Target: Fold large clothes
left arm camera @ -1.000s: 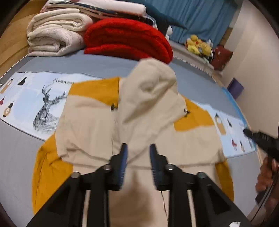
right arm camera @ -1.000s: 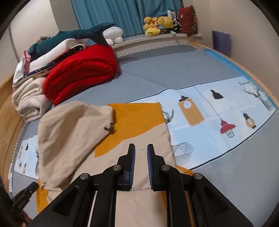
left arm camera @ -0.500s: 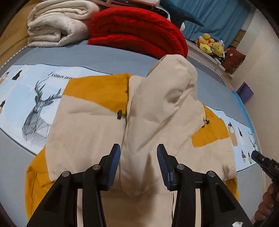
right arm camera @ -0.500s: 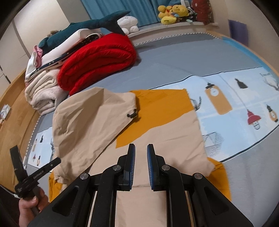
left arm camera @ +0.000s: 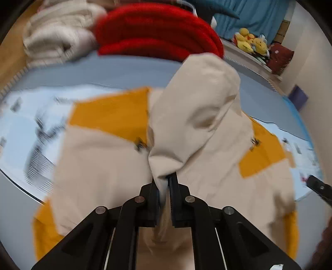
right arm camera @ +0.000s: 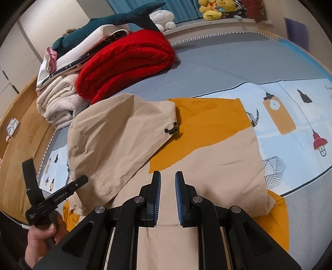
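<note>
A beige and mustard hooded jacket (right arm camera: 217, 157) lies flat on the bed; it also shows in the left wrist view (left arm camera: 99, 157). Its beige hood (left arm camera: 197, 116) is folded down over the body, also seen in the right wrist view (right arm camera: 116, 137). My left gripper (left arm camera: 166, 178) is shut on the hood's edge, with cloth bunched between the pads. My right gripper (right arm camera: 167, 176) is slightly open and empty, hovering over the jacket's middle. The left gripper's handle (right arm camera: 47, 197) shows at lower left of the right wrist view.
A rolled red blanket (right arm camera: 128, 60) and stacked cream blankets (right arm camera: 58, 103) lie at the head of the bed. A printed light-blue sheet (right arm camera: 290, 108) lies under the jacket on the grey bedding (right arm camera: 228, 62). Plush toys (right arm camera: 215, 8) sit on the far ledge.
My left gripper moved forward and closed on the hood's edge; it was open before. My right gripper opened slightly and stayed over the jacket.
</note>
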`<state>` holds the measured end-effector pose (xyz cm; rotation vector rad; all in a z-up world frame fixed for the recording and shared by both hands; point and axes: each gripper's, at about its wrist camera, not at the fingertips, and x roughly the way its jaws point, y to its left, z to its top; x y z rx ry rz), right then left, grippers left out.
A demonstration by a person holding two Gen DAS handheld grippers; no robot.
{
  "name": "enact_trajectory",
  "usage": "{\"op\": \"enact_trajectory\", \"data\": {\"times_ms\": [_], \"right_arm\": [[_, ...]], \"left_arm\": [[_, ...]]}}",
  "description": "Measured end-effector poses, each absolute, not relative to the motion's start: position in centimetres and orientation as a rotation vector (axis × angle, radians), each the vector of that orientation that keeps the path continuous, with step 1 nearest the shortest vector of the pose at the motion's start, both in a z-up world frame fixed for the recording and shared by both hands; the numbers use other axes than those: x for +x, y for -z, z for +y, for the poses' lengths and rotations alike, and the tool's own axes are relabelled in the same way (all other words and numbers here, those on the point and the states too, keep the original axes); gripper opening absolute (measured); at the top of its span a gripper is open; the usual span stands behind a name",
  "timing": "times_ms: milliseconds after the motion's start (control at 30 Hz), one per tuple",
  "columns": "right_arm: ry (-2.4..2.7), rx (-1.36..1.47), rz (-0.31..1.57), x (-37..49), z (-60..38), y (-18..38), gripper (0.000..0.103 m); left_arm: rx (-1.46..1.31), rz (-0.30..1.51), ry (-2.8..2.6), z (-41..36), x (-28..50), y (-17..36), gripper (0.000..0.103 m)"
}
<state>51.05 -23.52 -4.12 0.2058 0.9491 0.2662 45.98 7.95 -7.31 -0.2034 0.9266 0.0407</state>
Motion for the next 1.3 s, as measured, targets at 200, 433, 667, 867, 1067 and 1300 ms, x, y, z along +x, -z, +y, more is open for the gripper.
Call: {"op": "enact_trajectory", "data": {"times_ms": [200, 433, 667, 867, 1067, 1300], "right_arm": [[-0.274, 0.238, 0.957, 52.1, -23.7, 4.6, 0.016], [-0.300, 0.395, 0.960, 52.7, -24.8, 5.4, 0.043], [-0.376, 0.446, 0.969, 52.9, -23.8, 5.7, 0.056], [-0.451, 0.456, 1.005, 53.0, -21.6, 6.9, 0.057], [-0.529, 0.405, 1.030, 53.0, -18.7, 7.6, 0.057], [-0.545, 0.330, 1.027, 52.5, -17.1, 8.4, 0.008]], "left_arm": [[0.079, 0.633, 0.246, 2.1, 42.0, 1.3, 0.004], [0.223, 1.065, 0.569, -2.6, 40.9, 8.9, 0.012], [-0.157, 1.007, 0.547, 2.2, 42.5, 5.4, 0.028], [-0.451, 1.117, 0.189, 8.5, 44.5, 8.7, 0.037], [-0.657, 1.205, 0.115, 10.5, 44.8, 11.7, 0.037], [-0.734, 1.281, 0.079, 9.8, 44.6, 14.2, 0.036]]}}
